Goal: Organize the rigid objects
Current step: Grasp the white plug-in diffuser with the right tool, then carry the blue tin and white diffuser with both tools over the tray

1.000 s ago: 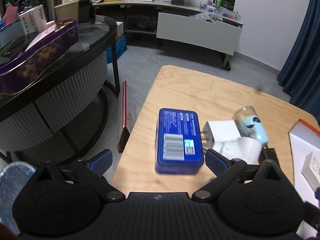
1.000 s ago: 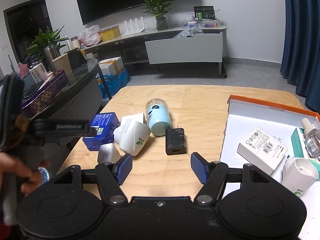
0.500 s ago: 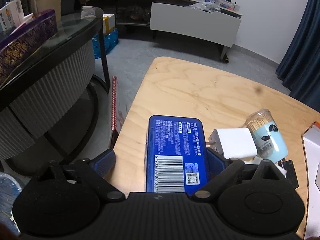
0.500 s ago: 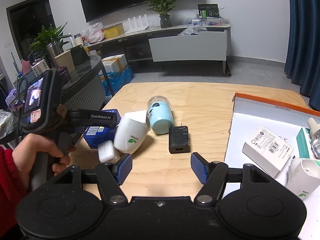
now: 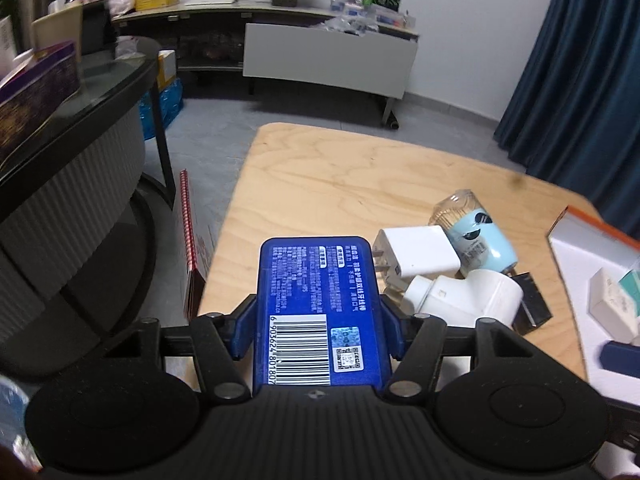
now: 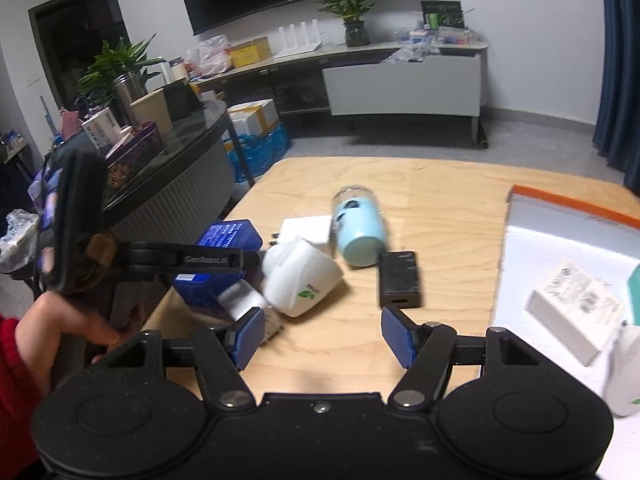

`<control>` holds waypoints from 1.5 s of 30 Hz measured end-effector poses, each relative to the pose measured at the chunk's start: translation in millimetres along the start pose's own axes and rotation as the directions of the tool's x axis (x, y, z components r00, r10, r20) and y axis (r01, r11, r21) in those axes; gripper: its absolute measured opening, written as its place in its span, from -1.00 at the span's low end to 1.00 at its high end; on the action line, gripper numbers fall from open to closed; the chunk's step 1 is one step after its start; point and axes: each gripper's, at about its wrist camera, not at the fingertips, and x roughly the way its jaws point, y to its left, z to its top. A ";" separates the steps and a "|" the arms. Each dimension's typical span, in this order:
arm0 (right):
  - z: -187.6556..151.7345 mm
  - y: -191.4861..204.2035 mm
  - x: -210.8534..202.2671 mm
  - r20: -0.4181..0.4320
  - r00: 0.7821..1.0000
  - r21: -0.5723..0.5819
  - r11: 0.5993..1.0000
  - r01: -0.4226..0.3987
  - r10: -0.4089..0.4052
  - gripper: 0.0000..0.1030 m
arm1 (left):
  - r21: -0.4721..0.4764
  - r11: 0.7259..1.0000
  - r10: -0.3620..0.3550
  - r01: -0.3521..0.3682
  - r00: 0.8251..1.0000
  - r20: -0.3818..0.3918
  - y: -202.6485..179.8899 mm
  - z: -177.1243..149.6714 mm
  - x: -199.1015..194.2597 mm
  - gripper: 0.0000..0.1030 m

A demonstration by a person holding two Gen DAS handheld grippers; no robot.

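A blue rectangular box (image 5: 316, 300) with a barcode lies at the left edge of the wooden table (image 5: 360, 176). My left gripper (image 5: 317, 328) is closing on it, and both blue pads press its long sides. Right of it sit a white charger (image 5: 416, 252), a light-blue jar (image 5: 476, 240) on its side and a white rounded plug (image 5: 460, 294). In the right wrist view my right gripper (image 6: 322, 336) stands open over the table's front, with nothing between its fingers. A black adapter (image 6: 400, 278) lies just beyond its right finger.
A white tray with an orange rim (image 6: 560, 204) at the right holds a white carton (image 6: 572, 304) and other items. A dark round table (image 5: 72, 128) stands left, with a red-edged book (image 5: 188, 240) leaning on the floor between. A hand (image 6: 72, 320) holds the left gripper.
My left gripper slid forward around the blue box and its jaws came in from wide apart to pressing the box's sides. The right gripper has stayed put, still open.
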 end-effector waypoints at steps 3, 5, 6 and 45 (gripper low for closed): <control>6.7 3.5 14.0 -0.018 0.999 0.029 0.999 -0.038 0.038 0.52 | -0.007 1.000 0.014 -0.014 1.000 0.008 4.9 -7.3 -12.4 0.20; 12.8 8.9 24.0 -0.027 0.998 0.034 0.998 -0.048 0.049 0.52 | -0.003 1.000 0.021 -0.021 1.000 0.020 5.6 -11.3 -19.9 0.20; 15.7 11.8 29.2 -0.027 0.998 0.030 0.998 -0.048 0.049 0.52 | -0.008 1.000 0.021 -0.021 0.999 0.026 6.3 -13.0 -24.2 0.20; 15.9 3.9 -14.4 0.088 0.987 0.020 0.991 0.129 -0.131 0.67 | -0.030 0.998 -0.058 0.062 0.993 0.107 -36.4 -22.8 -72.4 0.21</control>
